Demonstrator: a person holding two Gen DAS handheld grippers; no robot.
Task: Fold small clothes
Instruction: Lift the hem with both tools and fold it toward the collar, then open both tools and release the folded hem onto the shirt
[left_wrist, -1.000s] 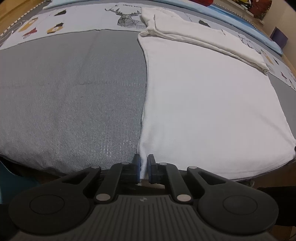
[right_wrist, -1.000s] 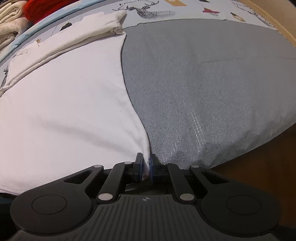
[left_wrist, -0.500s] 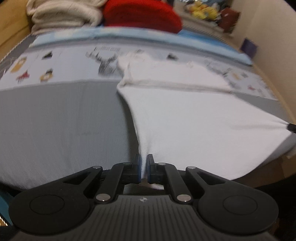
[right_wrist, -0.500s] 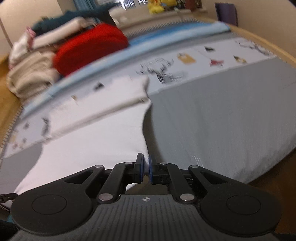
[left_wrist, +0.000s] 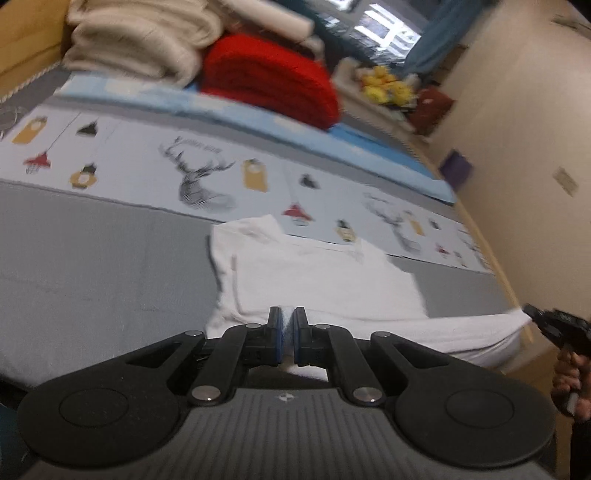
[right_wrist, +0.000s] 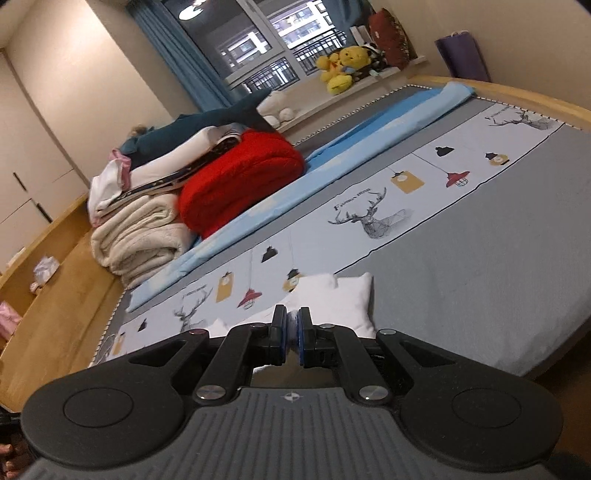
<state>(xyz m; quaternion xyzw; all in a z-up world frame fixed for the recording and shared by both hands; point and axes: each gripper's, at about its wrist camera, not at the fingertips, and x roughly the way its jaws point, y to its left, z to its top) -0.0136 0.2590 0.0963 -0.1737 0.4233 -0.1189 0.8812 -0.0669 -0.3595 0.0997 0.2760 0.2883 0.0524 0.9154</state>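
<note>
A white garment (left_wrist: 317, 280) lies on the grey bed cover, its near hem lifted off the bed. My left gripper (left_wrist: 287, 325) is shut on the left corner of that hem. My right gripper (right_wrist: 291, 332) is shut on the right corner; it also shows at the right edge of the left wrist view (left_wrist: 532, 314), pulling the hem taut. In the right wrist view only the garment's far part (right_wrist: 332, 299) shows above the fingers. The raised hem hides the garment's near part.
The bed has a grey cover (right_wrist: 480, 288) with a printed deer-and-lamp band (left_wrist: 199, 177). A red blanket (left_wrist: 269, 81) and cream folded blankets (left_wrist: 140, 40) are stacked at the back. Wooden bed frame (right_wrist: 66, 295) at left; wall (left_wrist: 524, 110) at right.
Both grippers have risen with the hem corners and carried them towards the far end, so the views tilted up from the bed to the room. Less of the garment lies flat.
</note>
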